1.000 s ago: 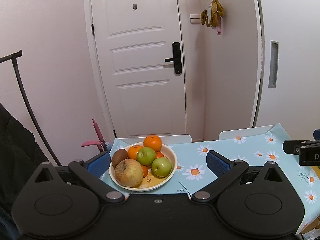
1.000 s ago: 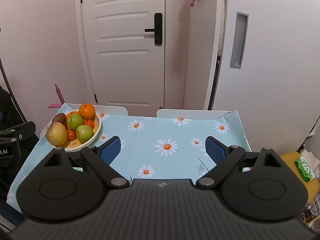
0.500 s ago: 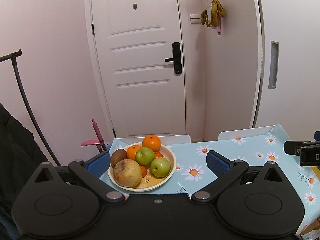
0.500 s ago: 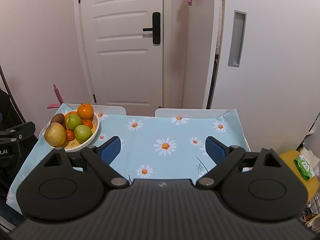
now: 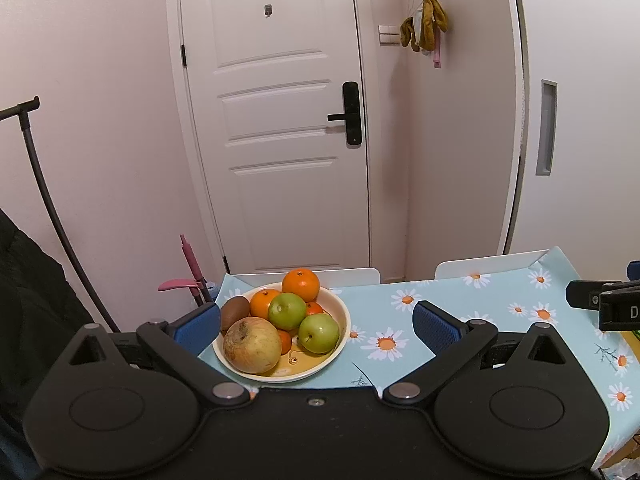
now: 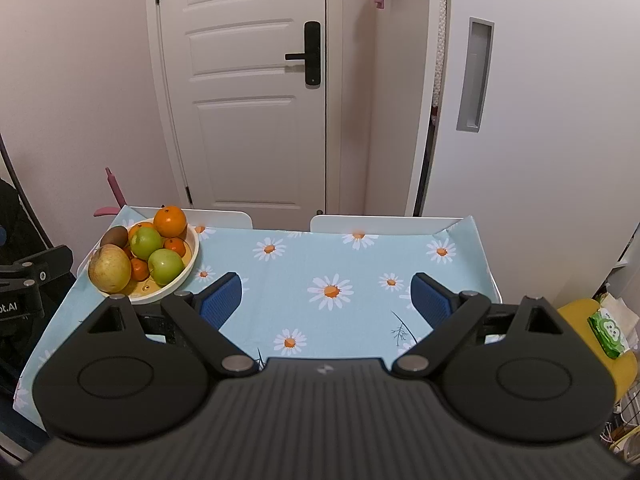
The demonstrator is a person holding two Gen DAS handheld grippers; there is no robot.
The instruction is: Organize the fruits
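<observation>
The left gripper (image 5: 316,318), spread apart and empty, is facing the cream round bowl of fruit (image 5: 338,316) on the daisy-print surface (image 6: 340,264); the right gripper (image 6: 326,294), likewise open, is hovering farther away.

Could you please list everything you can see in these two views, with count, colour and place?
bowl: one, cream, left end of table
apples: two, green, in bowl
pear: one, yellow-brown, front of bowl
oranges: two large, orange, back of bowl, small ones beneath
kiwi: one, brown, bowl's left edge
tablecloth: one, light blue with daisies, over table
door: one, white, behind table
tissue pack: one, green, right of table
left gripper: one, black with blue pads, open
right gripper: one, black with blue pads, open
</observation>
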